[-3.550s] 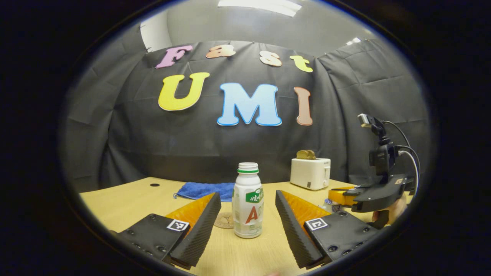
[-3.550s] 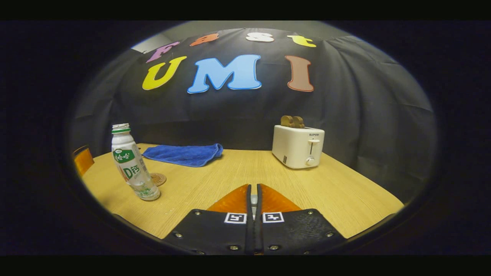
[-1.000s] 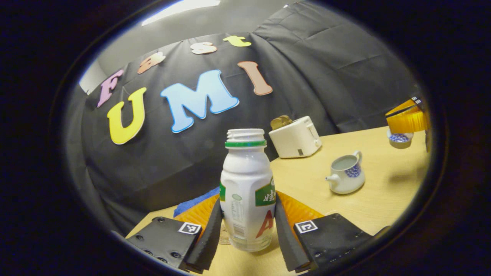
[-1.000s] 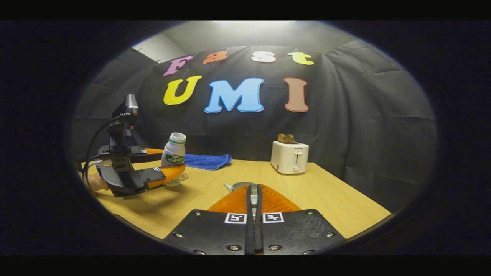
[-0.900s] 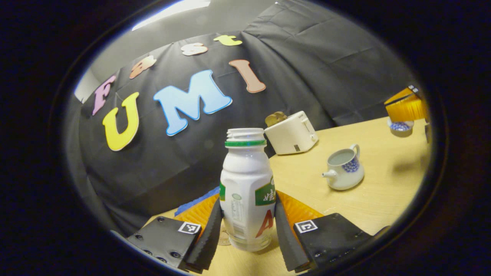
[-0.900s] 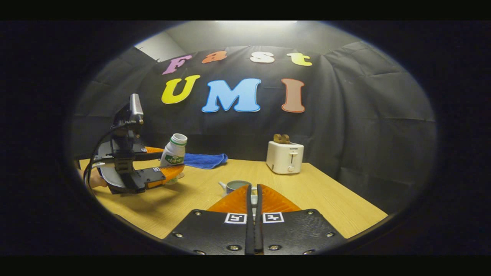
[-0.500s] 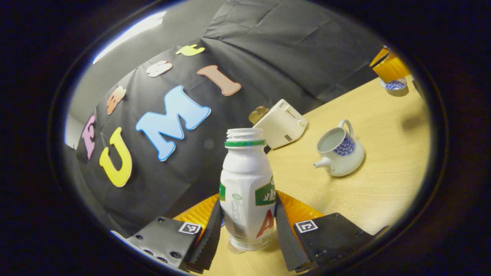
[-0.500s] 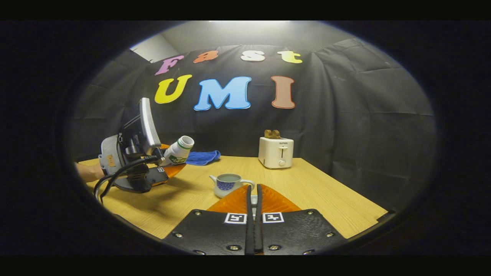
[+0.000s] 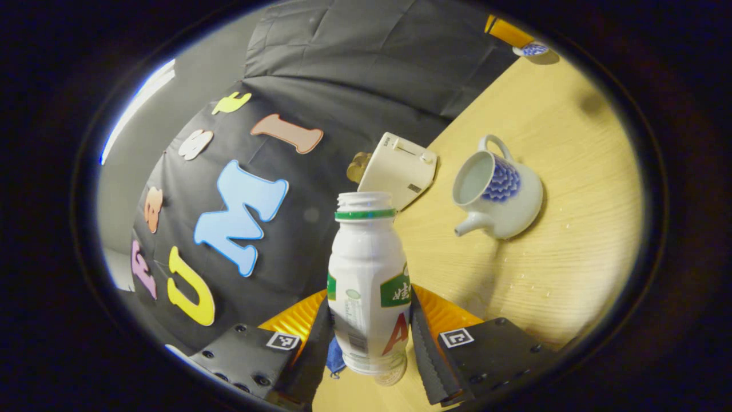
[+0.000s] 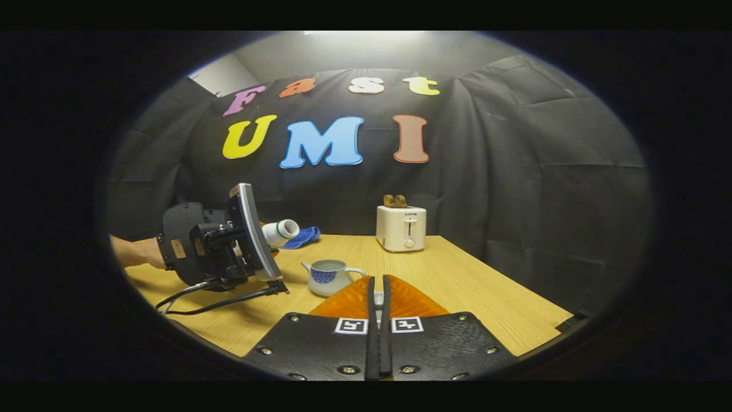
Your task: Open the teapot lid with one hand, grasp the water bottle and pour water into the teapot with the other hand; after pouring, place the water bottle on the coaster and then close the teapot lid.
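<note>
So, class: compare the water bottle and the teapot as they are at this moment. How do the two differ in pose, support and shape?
The water bottle is tipped almost onto its side; the teapot stands upright. The bottle is held off the table between the left gripper fingers; the teapot rests on the table, untouched. The bottle is tall and narrow-necked; the teapot is squat, with spout and handle. Both are mainly white, and both are open on top.

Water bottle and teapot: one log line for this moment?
left gripper: shut on water bottle, tipped toward teapot | teapot: lid off | right gripper: holds lid aside
</note>
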`<action>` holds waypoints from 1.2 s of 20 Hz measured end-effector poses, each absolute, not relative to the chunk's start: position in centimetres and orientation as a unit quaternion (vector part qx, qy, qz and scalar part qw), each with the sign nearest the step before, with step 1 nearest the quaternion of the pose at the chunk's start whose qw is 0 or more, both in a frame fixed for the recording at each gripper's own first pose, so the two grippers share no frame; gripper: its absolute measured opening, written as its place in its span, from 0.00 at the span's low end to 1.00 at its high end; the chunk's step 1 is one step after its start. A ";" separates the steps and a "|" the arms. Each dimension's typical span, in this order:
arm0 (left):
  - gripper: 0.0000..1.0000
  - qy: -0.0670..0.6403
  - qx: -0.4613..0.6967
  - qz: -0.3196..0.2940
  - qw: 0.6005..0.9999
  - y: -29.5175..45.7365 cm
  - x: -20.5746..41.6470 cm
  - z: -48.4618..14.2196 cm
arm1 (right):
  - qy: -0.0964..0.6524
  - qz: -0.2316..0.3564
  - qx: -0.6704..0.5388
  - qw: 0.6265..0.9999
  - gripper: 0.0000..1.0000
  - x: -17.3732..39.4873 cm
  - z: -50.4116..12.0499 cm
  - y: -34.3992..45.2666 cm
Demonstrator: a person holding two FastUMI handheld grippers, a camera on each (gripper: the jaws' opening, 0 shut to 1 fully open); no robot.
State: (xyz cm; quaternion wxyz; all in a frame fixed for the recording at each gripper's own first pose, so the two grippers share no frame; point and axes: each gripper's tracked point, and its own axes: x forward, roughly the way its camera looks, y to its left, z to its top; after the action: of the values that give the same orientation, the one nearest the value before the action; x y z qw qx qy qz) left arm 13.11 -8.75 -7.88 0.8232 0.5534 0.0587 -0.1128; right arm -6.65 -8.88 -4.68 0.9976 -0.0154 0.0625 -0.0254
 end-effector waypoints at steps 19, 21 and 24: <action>0.79 0.057 0.668 -0.145 0.728 -10.9 13.8 -8.0 | 0.063 -0.036 -0.013 0.997 0.00 -6.4 -5.3 -10.1; 0.73 0.058 0.682 -0.143 0.714 -10.8 14.0 -8.0 | 0.065 -0.035 -0.012 0.997 0.00 -6.4 -5.5 -10.1; 0.73 0.056 0.697 -0.147 0.700 -11.2 14.1 -8.0 | 0.065 -0.036 -0.013 0.997 0.00 -6.3 -5.3 -10.2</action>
State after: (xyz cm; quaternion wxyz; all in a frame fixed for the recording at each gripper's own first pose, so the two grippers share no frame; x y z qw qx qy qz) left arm 14.10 -11.15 -7.98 0.6996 0.6970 0.0555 -0.1468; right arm -6.31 -10.17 -5.34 0.9972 -0.0126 0.0646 -0.0362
